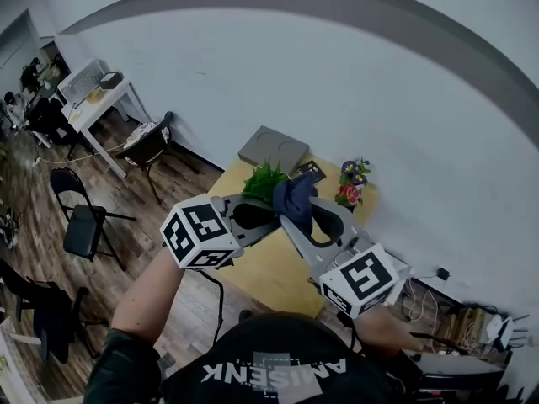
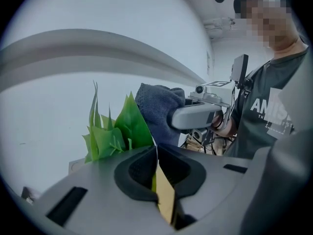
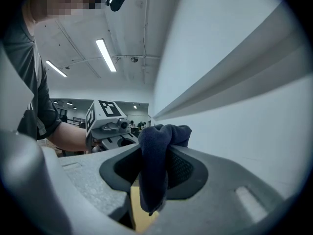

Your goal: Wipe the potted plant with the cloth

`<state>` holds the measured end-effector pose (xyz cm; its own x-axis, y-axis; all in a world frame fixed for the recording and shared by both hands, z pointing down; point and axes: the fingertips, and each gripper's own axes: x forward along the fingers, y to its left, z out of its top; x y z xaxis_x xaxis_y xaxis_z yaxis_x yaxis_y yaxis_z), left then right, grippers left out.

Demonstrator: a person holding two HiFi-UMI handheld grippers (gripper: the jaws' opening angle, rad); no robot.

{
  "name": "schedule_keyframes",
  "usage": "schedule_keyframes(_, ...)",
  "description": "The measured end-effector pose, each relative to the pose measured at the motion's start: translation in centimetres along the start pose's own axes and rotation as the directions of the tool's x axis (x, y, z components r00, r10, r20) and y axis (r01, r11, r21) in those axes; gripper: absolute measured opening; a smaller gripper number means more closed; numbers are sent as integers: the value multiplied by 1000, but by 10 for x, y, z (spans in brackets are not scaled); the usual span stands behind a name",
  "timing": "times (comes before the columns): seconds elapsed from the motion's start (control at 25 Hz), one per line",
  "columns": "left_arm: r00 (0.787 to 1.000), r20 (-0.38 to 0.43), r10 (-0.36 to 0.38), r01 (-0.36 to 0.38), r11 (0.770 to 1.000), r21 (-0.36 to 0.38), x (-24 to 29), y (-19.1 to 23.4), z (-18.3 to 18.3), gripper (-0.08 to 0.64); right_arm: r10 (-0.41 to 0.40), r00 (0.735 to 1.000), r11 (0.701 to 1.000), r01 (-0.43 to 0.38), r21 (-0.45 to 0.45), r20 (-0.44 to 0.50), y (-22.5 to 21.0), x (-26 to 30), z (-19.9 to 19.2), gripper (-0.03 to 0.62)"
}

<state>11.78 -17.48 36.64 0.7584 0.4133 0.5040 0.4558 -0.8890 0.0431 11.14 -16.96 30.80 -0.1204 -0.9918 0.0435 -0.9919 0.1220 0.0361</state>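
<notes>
Two grippers, one cloth, one green plant. The plant (image 1: 264, 181) sits just above the middle of the head view, on the far part of a yellow table (image 1: 268, 269). It is a tuft of bright green pointed leaves, some broad and some thin like blades. Its pot is hidden behind the grippers.

The right gripper (image 3: 154, 153) pinches the dark blue cloth (image 1: 293, 197), which bulges in a soft wad above the jaws at the leaves' right side; whether it touches them I cannot tell. The left gripper (image 2: 156, 153) has its jaws pressed together, just in front of the leaves.

Around them are one bunch of red and purple flowers (image 1: 352, 183) to the right, one flat grey slab (image 1: 273, 149) behind, a pale wall (image 1: 354, 82), and at least three dark chairs (image 1: 81, 220) at the left.
</notes>
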Motion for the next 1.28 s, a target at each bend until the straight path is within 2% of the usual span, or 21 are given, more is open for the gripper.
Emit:
schedule_keyframes(0.44,997,68,-24,28,998,-50,-18,1,3,9,-34,999,999,34,11,-17,-2,-1,-17,132)
schedule_keyframes(0.88,994,90,-59,63,997,-44,-21,-14,-1,9,-97,990,989,107,97,-104,-10,-32,-67,132)
schedule_keyframes(1.12,994,67,-85,86,996,-9,-25,-23,-8,9,-105,981,981,129,142,-166,-17,-46,-91,132)
schedule_keyframes(1.28,993,-2,-122,122,990,73,-21,-36,-19,9,-105,989,983,119,137,-108,-24,-52,-63,132)
